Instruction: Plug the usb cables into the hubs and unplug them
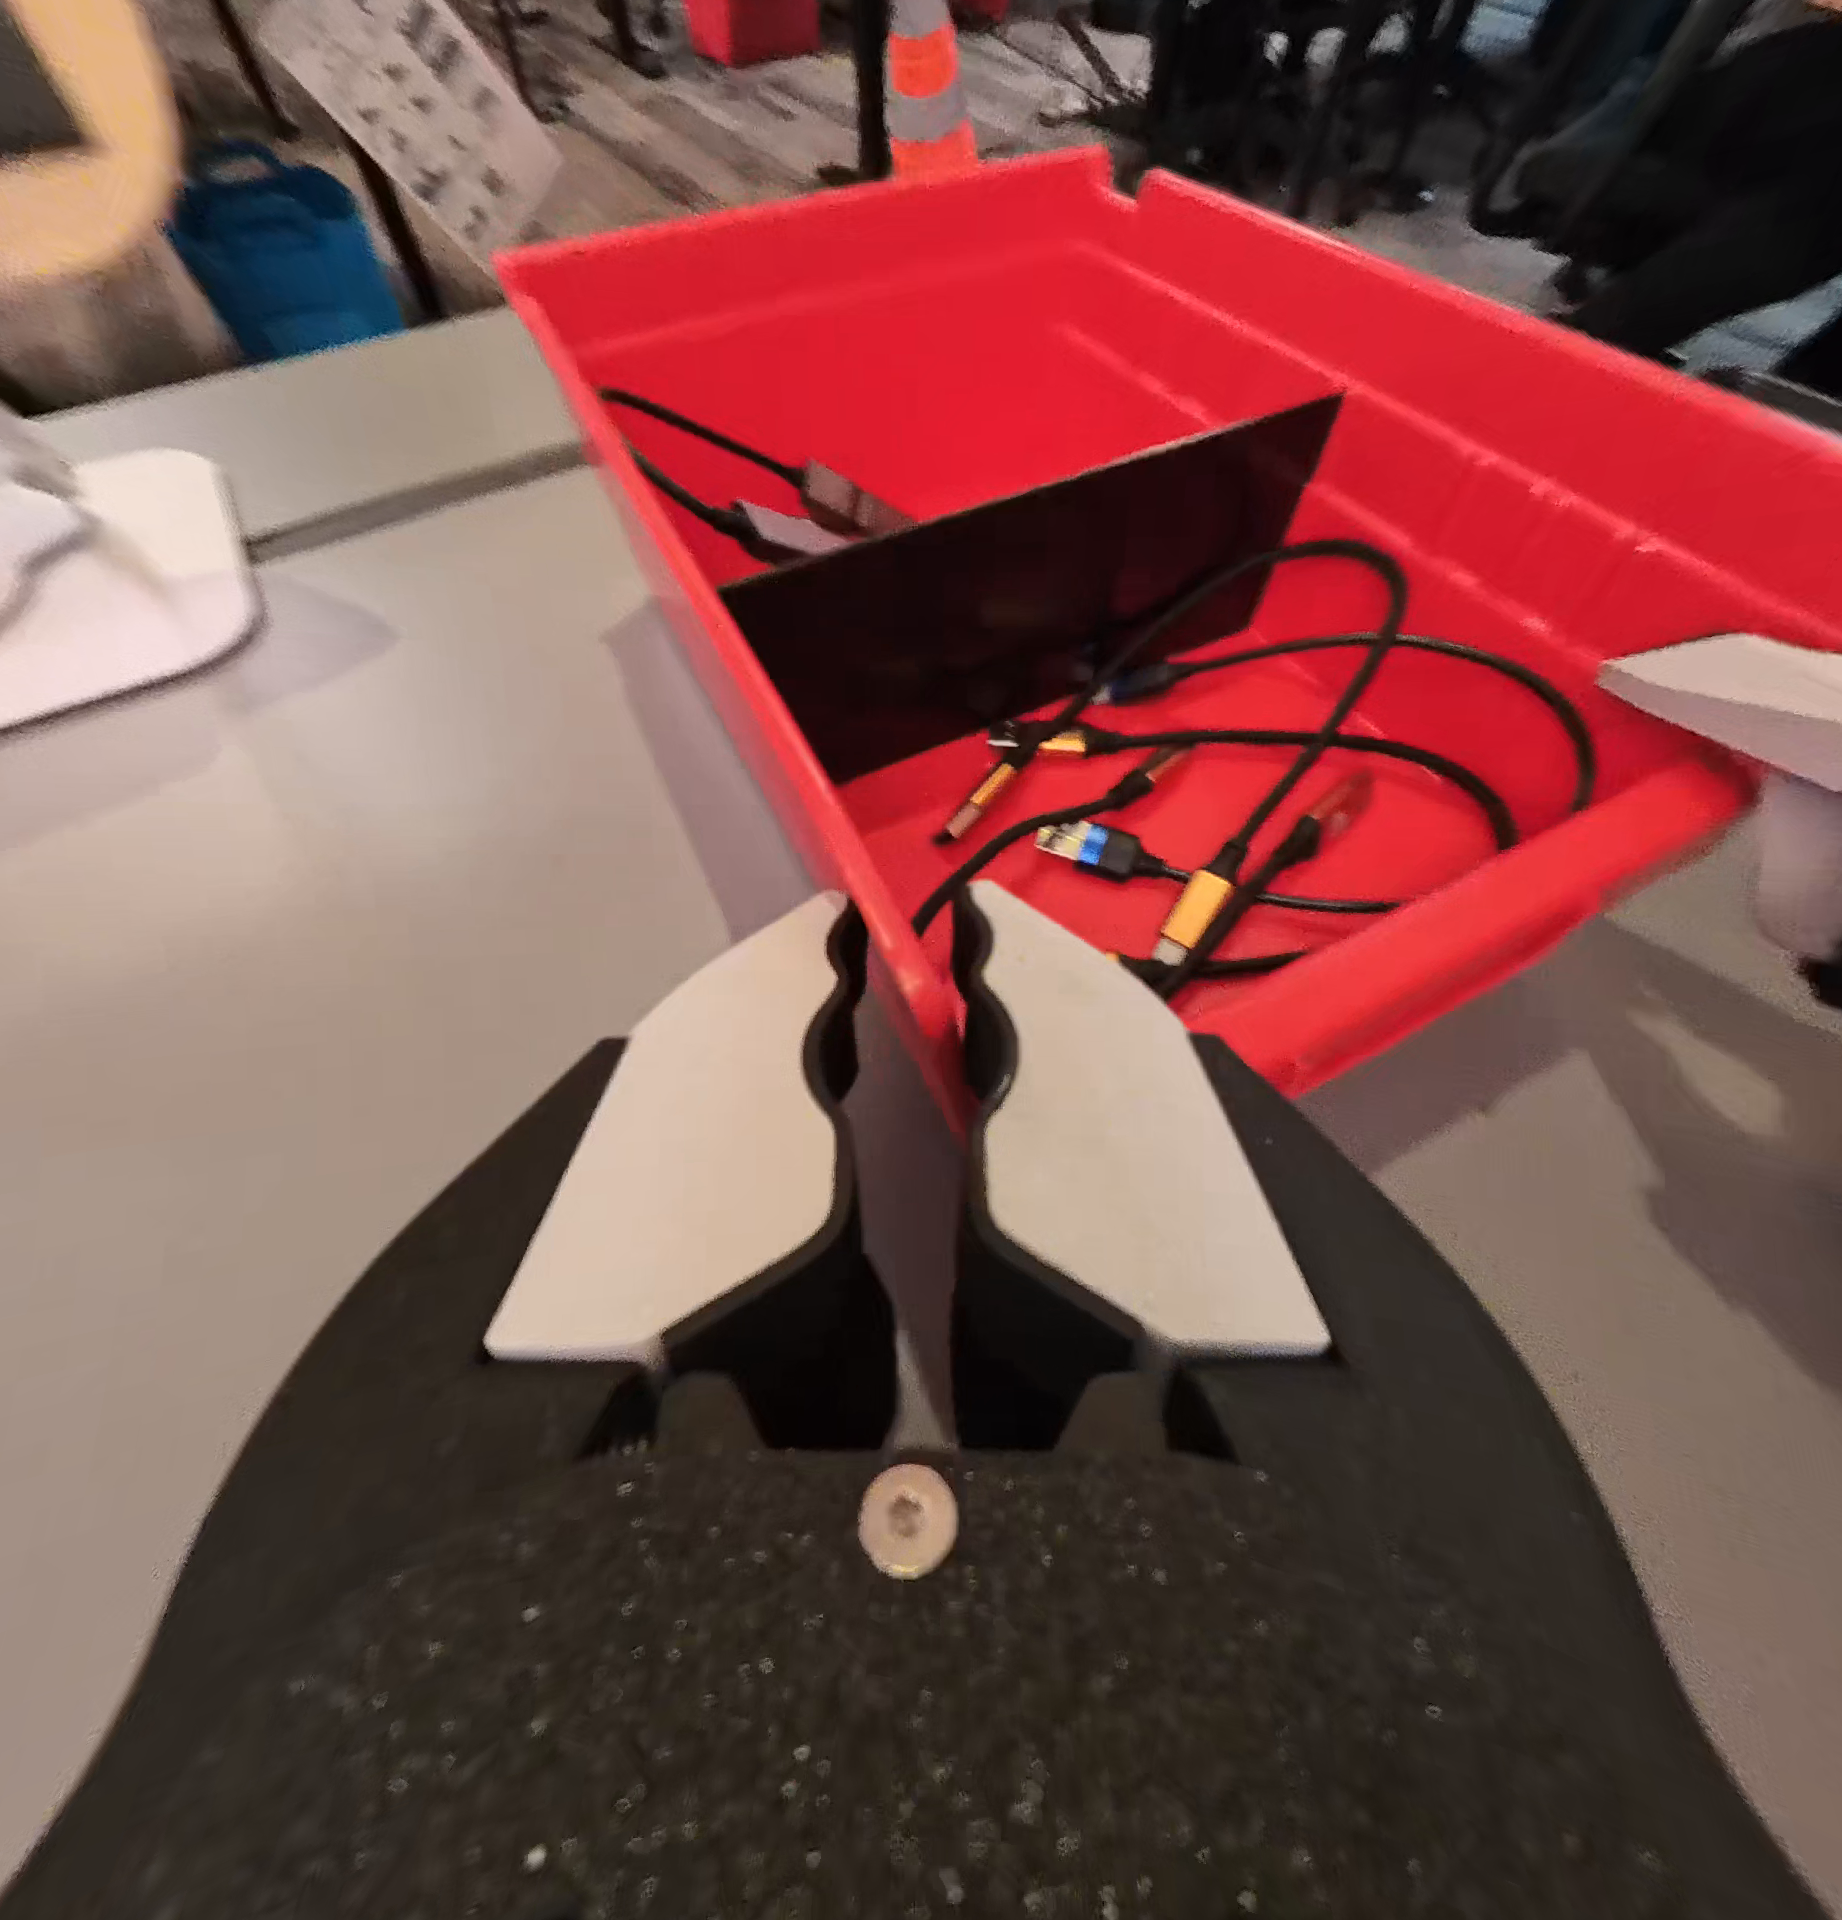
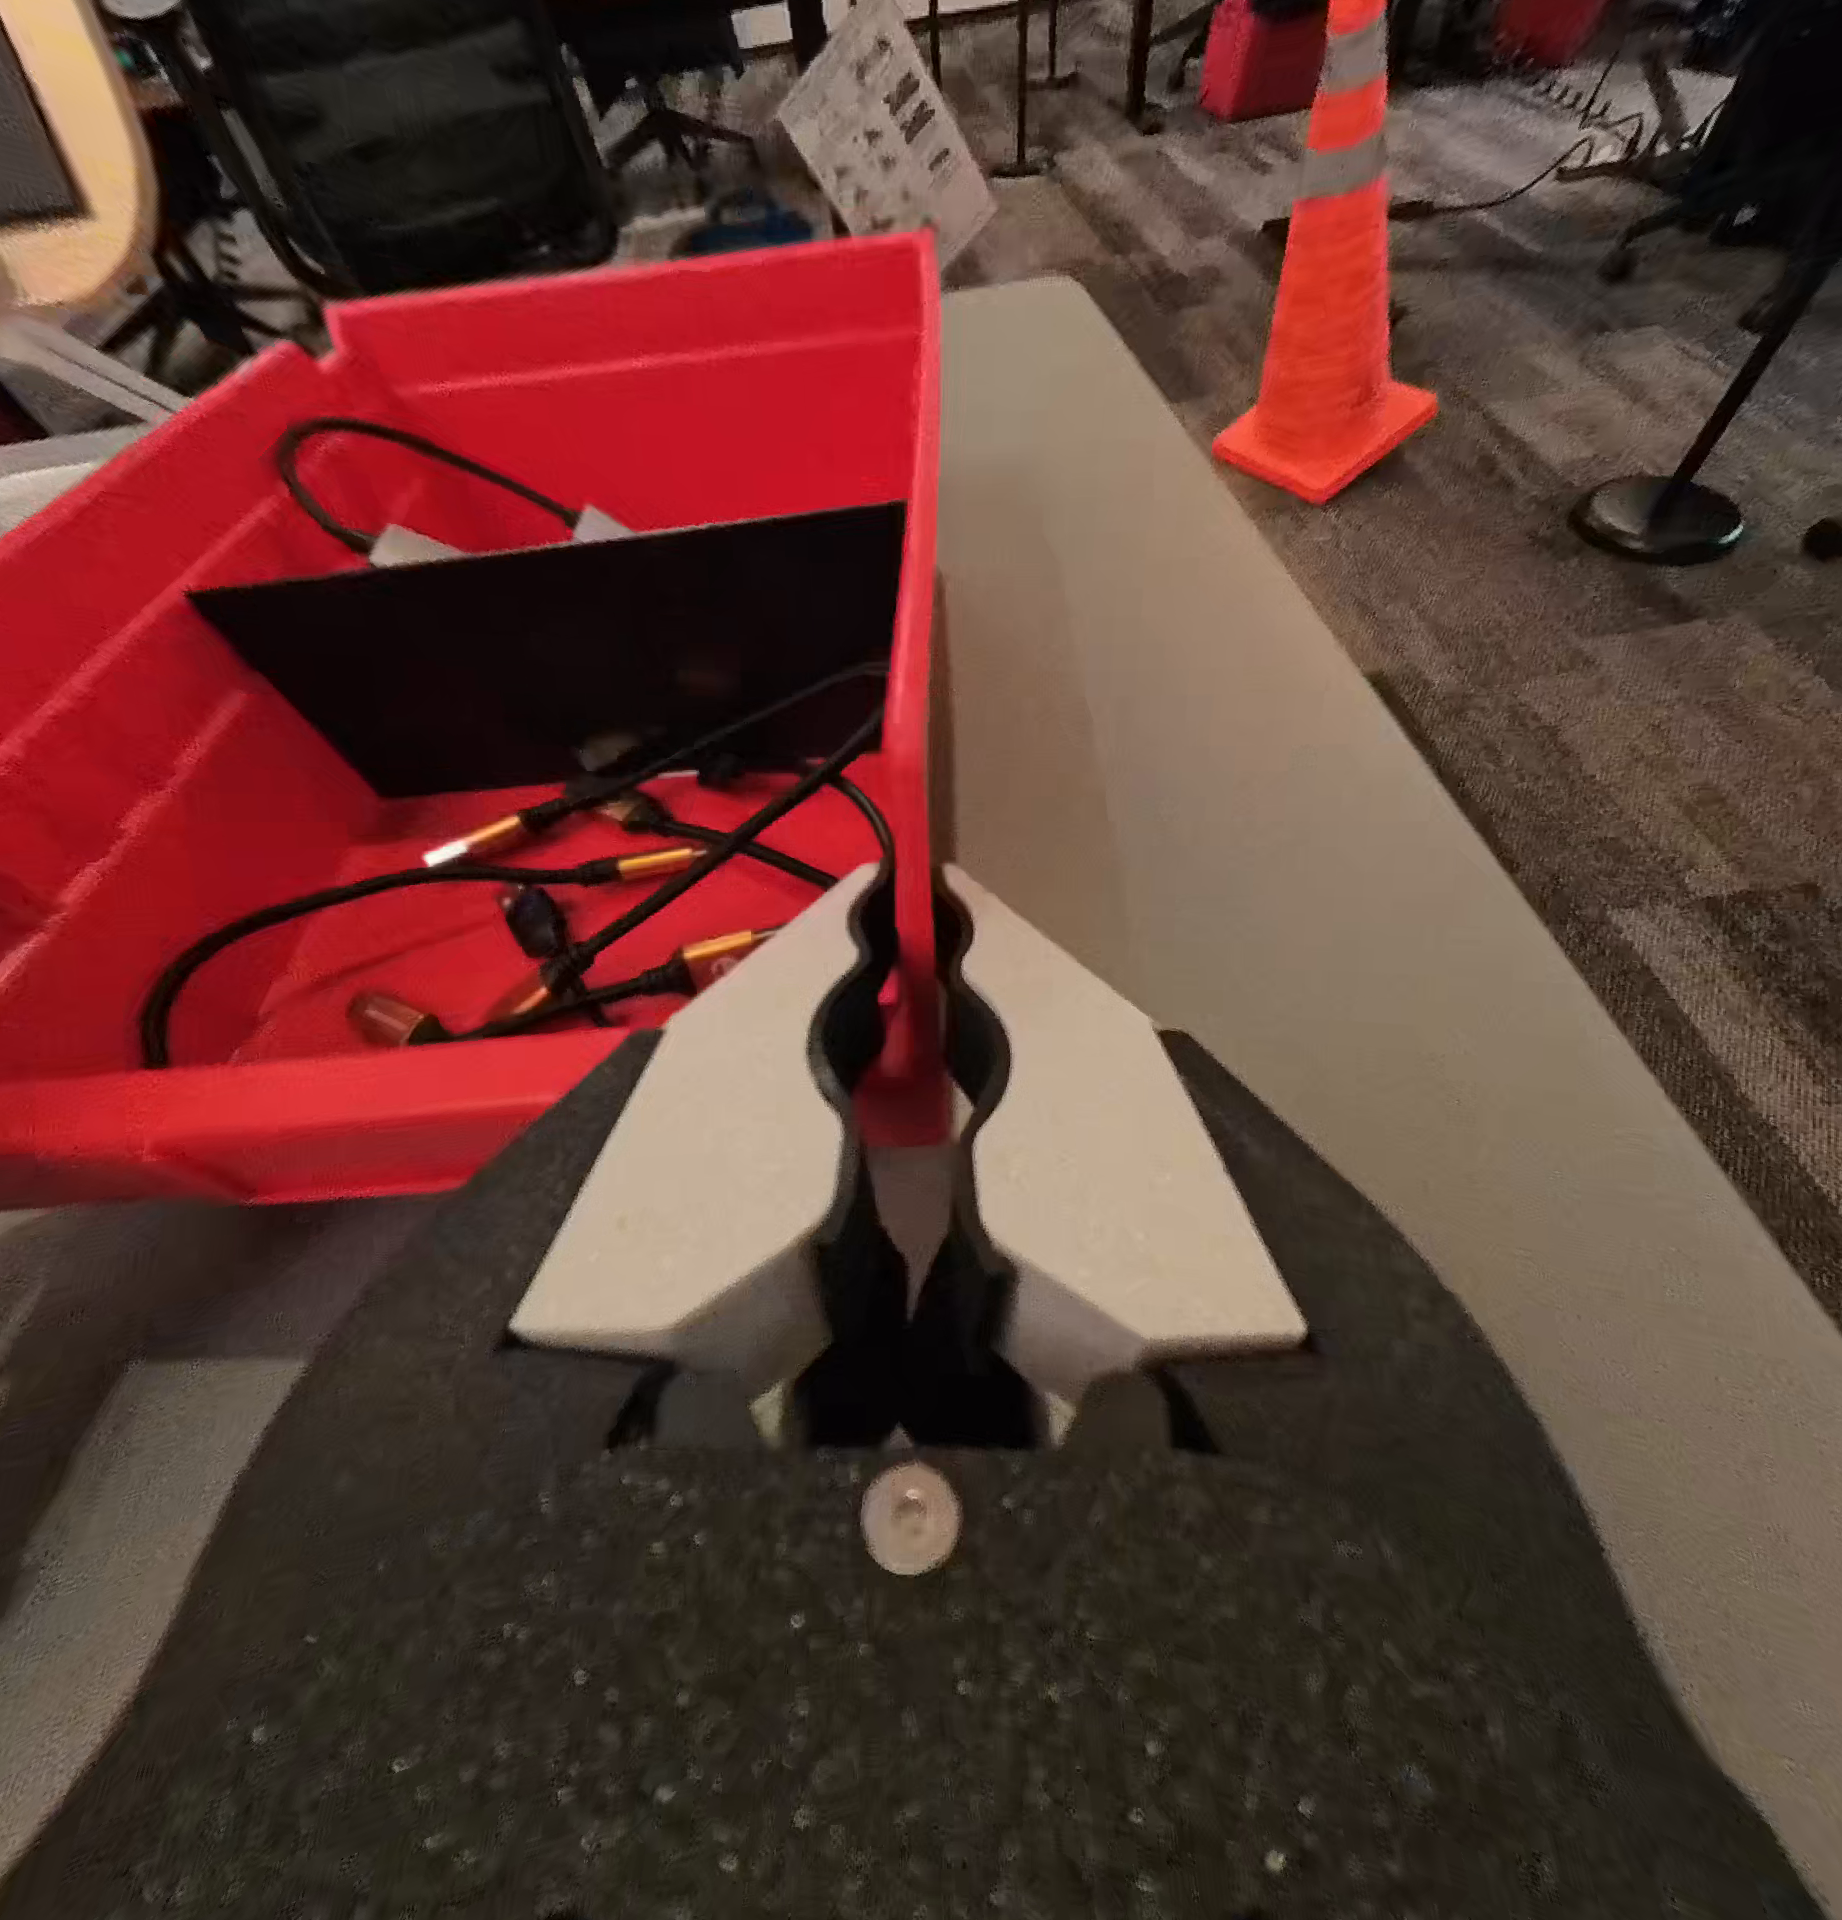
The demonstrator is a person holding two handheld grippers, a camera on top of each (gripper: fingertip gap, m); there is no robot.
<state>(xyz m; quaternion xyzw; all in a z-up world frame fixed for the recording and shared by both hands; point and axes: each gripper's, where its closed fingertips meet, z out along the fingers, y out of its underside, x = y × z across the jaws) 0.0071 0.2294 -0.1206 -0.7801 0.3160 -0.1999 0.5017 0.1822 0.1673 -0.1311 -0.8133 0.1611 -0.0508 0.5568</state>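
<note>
The left tool (image 1: pixel 906 925) is closed on the left side wall of the red bin (image 1: pixel 1000 312), its fingers straddling the rim near the front corner. The right tool (image 2: pixel 912 883) clamps the opposite wall at its own front corner in the same way. The bin rests on the grey table (image 1: pixel 325 831). A black divider (image 1: pixel 1031 582) crosses its interior; in front of it lies a tangle of black usb cables (image 1: pixel 1312 748) with gold, blue and red plugs, while behind it sit what appear to be the hubs (image 1: pixel 834 509), blurred and partly hidden. An orange traffic cone (image 2: pixel 1327 301) stands on the carpet beyond.
</note>
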